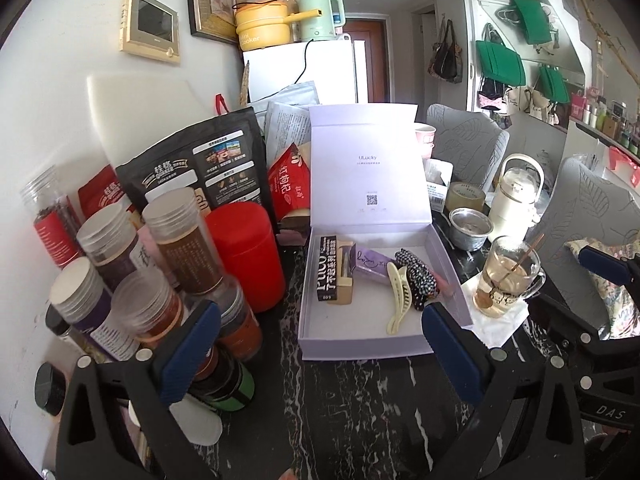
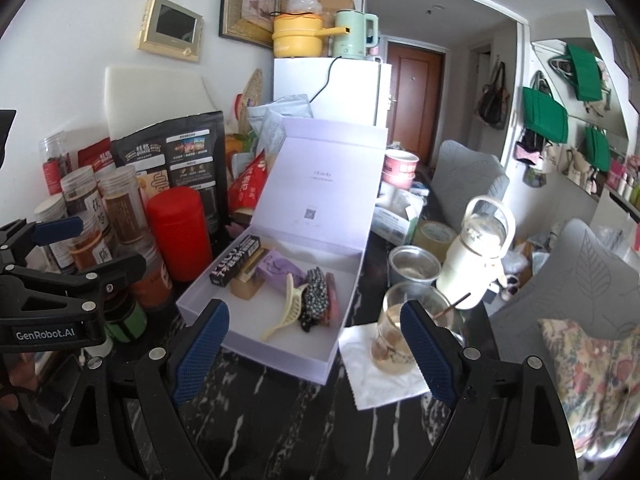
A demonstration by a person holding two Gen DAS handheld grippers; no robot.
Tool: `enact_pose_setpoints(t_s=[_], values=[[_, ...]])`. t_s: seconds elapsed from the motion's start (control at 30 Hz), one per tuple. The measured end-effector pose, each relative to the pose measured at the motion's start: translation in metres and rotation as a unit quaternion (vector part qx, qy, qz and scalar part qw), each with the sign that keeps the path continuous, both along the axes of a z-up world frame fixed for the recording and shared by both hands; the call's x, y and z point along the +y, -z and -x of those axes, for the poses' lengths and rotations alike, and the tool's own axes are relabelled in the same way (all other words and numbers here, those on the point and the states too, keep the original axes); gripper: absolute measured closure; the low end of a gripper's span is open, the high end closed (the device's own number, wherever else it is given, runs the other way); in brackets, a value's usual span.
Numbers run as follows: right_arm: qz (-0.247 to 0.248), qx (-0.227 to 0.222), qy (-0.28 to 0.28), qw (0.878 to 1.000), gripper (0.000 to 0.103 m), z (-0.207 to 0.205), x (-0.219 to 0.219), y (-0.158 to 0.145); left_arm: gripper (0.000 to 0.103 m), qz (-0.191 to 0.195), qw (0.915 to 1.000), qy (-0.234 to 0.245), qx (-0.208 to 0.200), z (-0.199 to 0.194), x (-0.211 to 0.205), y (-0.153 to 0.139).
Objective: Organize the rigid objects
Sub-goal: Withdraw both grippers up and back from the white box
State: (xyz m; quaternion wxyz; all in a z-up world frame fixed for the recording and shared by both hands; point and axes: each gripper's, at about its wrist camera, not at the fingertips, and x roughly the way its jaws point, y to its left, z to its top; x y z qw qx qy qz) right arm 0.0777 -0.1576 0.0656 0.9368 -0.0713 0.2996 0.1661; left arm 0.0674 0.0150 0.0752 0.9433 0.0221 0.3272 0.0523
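Note:
An open lilac box [image 1: 320, 344] [image 2: 200, 300] lies on the black marble table with its lid up. Inside lie a black Puco box [image 1: 327, 268] [image 2: 236, 266], a tan box [image 1: 345, 280], a purple pouch [image 1: 370, 264] [image 2: 278, 272], a cream hair claw [image 1: 400, 300] [image 2: 286, 312] and a dotted black scrunchie [image 1: 416, 276] [image 2: 314, 300]. My left gripper [image 1: 320, 356] is open and empty in front of the box. My right gripper [image 2: 316, 348] is open and empty at the box's front right corner. The left gripper also shows at the left of the right wrist view [image 2: 80, 248].
Spice jars [image 1: 180, 240] and a red canister [image 1: 244, 256] [image 2: 180, 232] crowd the left. A glass mug with a stirrer [image 1: 504, 276] [image 2: 396, 336] stands on a white napkin to the right, with a steel cup [image 1: 470, 228] and white flask [image 1: 516, 196] behind.

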Motion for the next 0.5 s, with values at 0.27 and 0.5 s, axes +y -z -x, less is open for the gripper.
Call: enact_pose_setpoints(t_s=[0.27,0.5], values=[[-0.003,0.03,0.008,1.0,0.015,0.017,-0.002,0.016,0.0,-0.001,0.9998,-0.003,0.018,0.016,0.003,0.012],[-0.008,0.049,0.021,0.999,0.015,0.027,-0.005,0.028,0.0,0.003,0.9993,-0.011,0.035,0.025,0.006,0.025]])
